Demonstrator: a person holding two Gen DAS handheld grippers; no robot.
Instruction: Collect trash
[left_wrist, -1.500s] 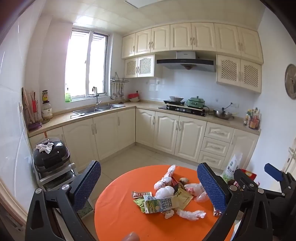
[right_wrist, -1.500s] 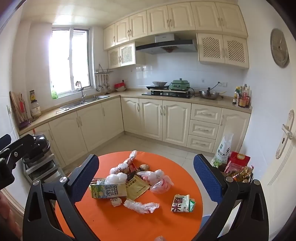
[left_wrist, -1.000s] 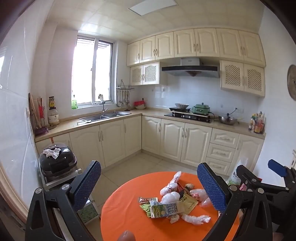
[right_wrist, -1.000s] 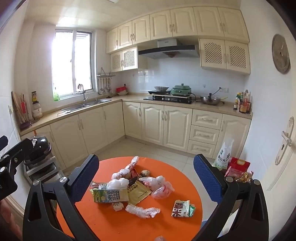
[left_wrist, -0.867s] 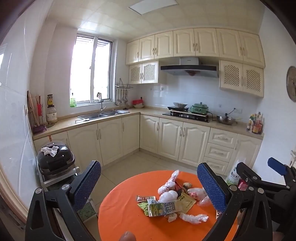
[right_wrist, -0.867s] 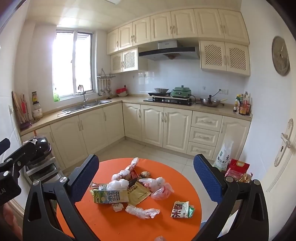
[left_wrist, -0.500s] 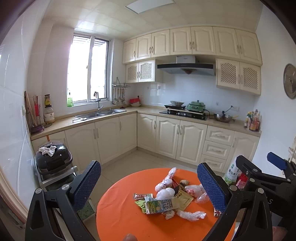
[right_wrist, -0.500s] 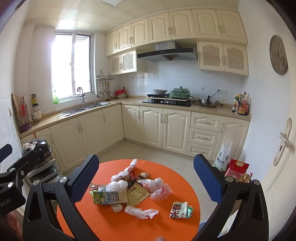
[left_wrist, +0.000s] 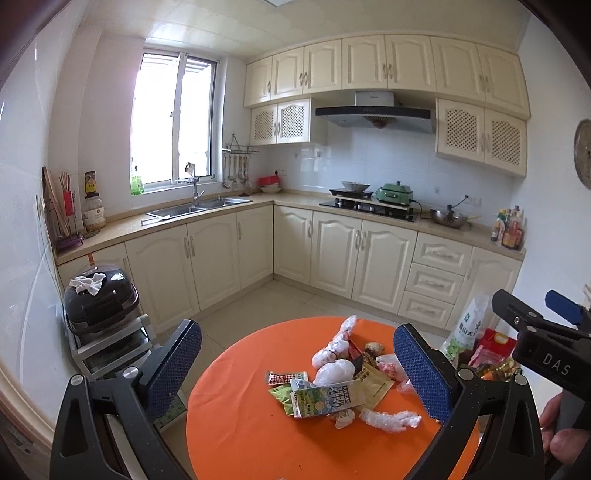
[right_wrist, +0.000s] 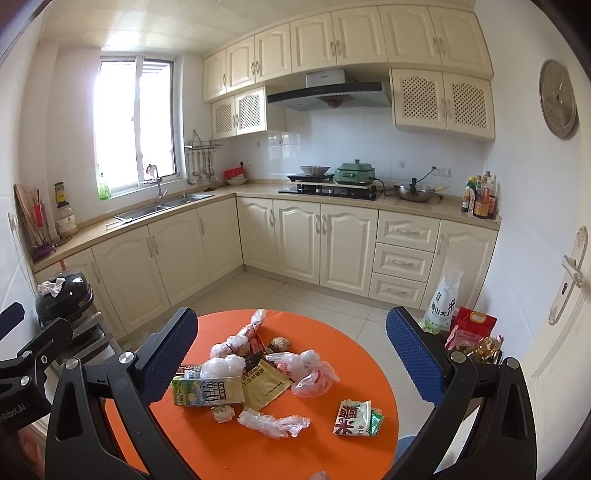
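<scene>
A round orange table (left_wrist: 236, 435) (right_wrist: 229, 458) holds a heap of trash: a green-and-white milk carton (left_wrist: 327, 397) (right_wrist: 208, 393), a yellow sachet (right_wrist: 264, 384), crumpled clear plastic (left_wrist: 389, 419) (right_wrist: 273, 422), white plastic bags (right_wrist: 310, 371) and a red-and-white snack wrapper (right_wrist: 352, 417). My left gripper (left_wrist: 295, 365) is open and empty, held above the table's near side. My right gripper (right_wrist: 291, 354) is open and empty, also above the table. Each gripper shows at the edge of the other's view.
Cream kitchen cabinets (left_wrist: 332, 254) and a counter with sink (left_wrist: 199, 208) and stove (left_wrist: 369, 206) run along the far walls. A black appliance on a rack (left_wrist: 99, 306) stands at the left. Bags of rice and groceries (right_wrist: 465, 325) sit on the floor at the right.
Both views have swayed slightly up and down over the table. The grippers stay open and empty, and the trash has not moved.
</scene>
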